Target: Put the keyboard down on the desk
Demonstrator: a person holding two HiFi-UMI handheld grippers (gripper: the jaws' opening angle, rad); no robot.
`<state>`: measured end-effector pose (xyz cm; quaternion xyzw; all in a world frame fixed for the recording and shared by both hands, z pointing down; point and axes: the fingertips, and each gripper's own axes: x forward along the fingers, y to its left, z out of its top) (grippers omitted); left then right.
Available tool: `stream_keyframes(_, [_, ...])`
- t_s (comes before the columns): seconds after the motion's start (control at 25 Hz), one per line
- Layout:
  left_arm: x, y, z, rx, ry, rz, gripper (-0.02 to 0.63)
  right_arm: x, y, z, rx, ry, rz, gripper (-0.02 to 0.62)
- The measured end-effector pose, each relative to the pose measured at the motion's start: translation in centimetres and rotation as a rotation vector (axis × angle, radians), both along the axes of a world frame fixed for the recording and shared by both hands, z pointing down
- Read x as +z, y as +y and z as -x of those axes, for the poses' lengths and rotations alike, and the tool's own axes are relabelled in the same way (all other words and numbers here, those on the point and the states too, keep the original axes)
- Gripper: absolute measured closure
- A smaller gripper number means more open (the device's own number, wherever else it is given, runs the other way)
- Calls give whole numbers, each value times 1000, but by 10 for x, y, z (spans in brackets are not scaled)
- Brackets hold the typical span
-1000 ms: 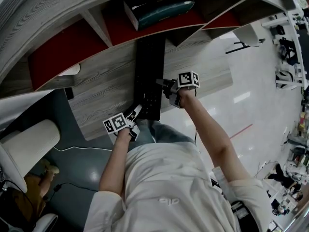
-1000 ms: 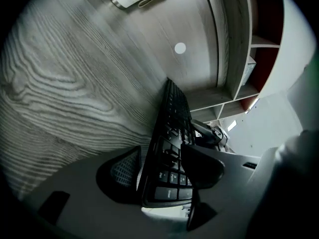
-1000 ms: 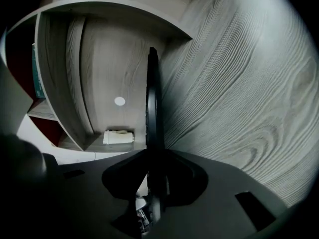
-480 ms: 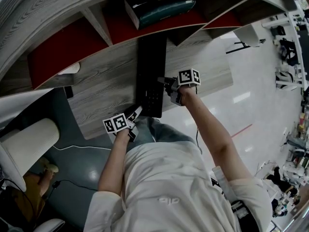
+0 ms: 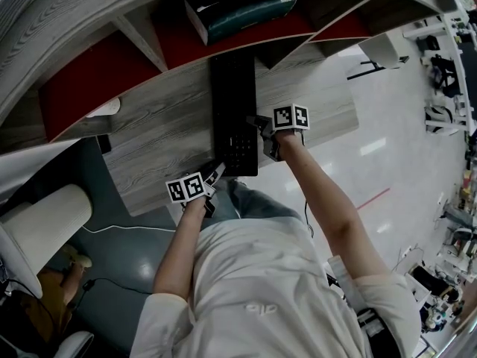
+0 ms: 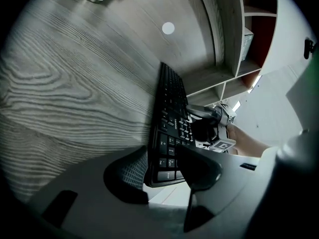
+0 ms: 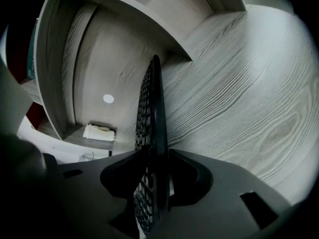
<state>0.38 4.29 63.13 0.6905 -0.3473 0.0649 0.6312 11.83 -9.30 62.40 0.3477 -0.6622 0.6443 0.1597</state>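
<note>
Keyboard [image 5: 233,103] flat on desk [image 5: 156,140], so right claw [image 7: 157,156] just spreading off edge between jaws; left claw [image 6: 159,158] spread, closing round corner, likely steadying.

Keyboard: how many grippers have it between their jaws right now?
2. The left gripper straddles the keyboard's near-left corner, jaws just closing in. The right gripper straddles its right long edge, jaws just opened further. Neither is hidden.

The keyboard [image 5: 232,110] is black. The desk [image 5: 164,136] shows grey wood grain. The shelf backs [image 5: 97,77] are red. The box [image 5: 250,12] is dark teal.
</note>
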Motion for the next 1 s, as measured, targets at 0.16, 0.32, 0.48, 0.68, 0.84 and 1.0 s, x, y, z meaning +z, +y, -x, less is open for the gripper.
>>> stream_keyframes(0.16, [3, 0, -3, 13, -35, 2, 437, 13, 0, -11, -36, 140, -27, 430])
stream_keyframes(0.32, [5, 0, -3, 15, -56, 5, 458, 19, 2, -15, -21, 177, -35, 428])
stream_keyframes(0.48, [6, -1, -3, 26, -78, 8, 464, 20, 1, -17, -26, 223, -60, 425])
stream_keyframes(0.68, [8, -1, -3, 33, -105, 8, 481, 17, -1, -19, -55, 311, -115, 418])
stream_keyframes(0.84, [8, -1, -2, 22, -105, 12, 485, 15, -3, -20, -93, 396, -161, 413])
stream_keyframes(1.0, [7, -2, 1, 7, -111, 22, 485, 11, -2, -23, -83, 418, -173, 423])
